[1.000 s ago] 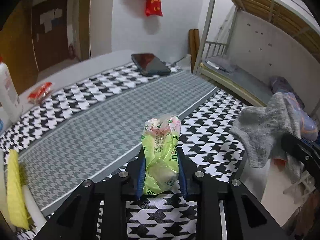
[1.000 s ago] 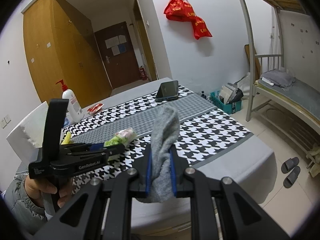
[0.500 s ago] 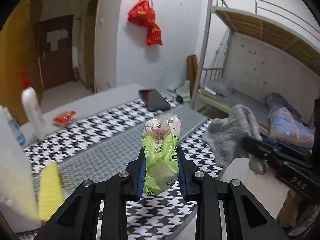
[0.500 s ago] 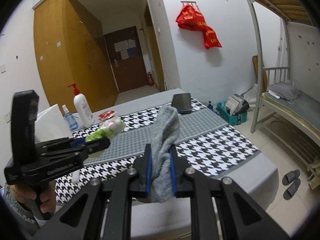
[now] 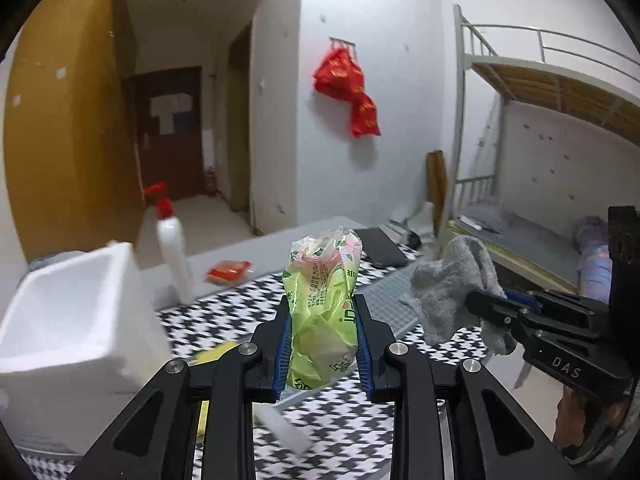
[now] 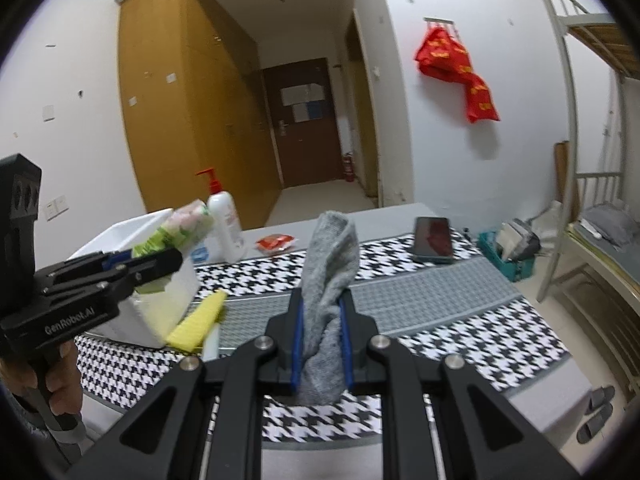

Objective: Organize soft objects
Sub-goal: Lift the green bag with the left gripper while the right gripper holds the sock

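My left gripper (image 5: 322, 344) is shut on a green plastic tissue pack (image 5: 322, 308), held upright above the houndstooth table cloth (image 5: 344, 432). In the right wrist view the same left gripper (image 6: 176, 258) carries the pack (image 6: 180, 228) in front of a white foam box (image 6: 136, 236). My right gripper (image 6: 322, 344) is shut on a grey sock (image 6: 326, 276) that stands up between the blue pads. From the left wrist camera the sock (image 5: 452, 296) hangs off the right gripper (image 5: 474, 302) at the right. The white foam box (image 5: 52, 320) stands open at the left.
A white pump bottle (image 6: 222, 224) with a red top stands behind the box. A yellow sponge (image 6: 198, 322) lies beside the box, a red packet (image 6: 276, 242) and a dark phone (image 6: 434, 238) farther back. A bunk bed (image 5: 552, 128) rises at the right. A hand (image 6: 56, 380) holds the left gripper's handle.
Both grippers have risen and swung left with their loads. The white foam box and pump bottle have come into the left wrist view, and the tissue pack now sits in front of the box.
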`<state>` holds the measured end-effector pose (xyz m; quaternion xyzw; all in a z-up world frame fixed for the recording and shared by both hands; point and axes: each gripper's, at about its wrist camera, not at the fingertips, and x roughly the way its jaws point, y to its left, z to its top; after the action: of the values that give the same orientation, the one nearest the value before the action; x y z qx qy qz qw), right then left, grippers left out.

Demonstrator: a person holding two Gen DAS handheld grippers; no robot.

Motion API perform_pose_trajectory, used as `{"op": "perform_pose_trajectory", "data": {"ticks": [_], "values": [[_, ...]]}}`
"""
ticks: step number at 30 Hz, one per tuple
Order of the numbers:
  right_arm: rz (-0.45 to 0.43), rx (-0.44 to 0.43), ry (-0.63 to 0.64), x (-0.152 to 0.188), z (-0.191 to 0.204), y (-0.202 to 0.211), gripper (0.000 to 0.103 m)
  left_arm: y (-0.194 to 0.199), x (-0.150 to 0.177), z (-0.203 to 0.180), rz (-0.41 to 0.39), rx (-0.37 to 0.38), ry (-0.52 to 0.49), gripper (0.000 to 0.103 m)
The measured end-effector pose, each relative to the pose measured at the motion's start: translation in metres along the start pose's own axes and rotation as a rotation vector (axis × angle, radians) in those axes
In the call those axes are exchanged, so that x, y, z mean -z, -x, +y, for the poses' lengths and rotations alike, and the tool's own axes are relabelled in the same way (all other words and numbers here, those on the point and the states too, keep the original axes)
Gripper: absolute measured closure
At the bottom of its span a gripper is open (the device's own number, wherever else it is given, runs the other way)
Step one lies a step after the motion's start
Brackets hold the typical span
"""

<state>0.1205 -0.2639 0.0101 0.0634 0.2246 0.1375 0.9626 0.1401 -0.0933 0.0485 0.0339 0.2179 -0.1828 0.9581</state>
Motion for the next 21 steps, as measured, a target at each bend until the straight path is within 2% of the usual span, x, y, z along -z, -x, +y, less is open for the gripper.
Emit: {"op": "perform_pose_trajectory", "data": {"ticks": [21], "values": [[-0.015, -0.23, 0.166, -0.018, 0.105, -0.026, 0.084, 0.088, 0.017, 0.073, -0.095, -0.223, 0.089, 0.074]]}}
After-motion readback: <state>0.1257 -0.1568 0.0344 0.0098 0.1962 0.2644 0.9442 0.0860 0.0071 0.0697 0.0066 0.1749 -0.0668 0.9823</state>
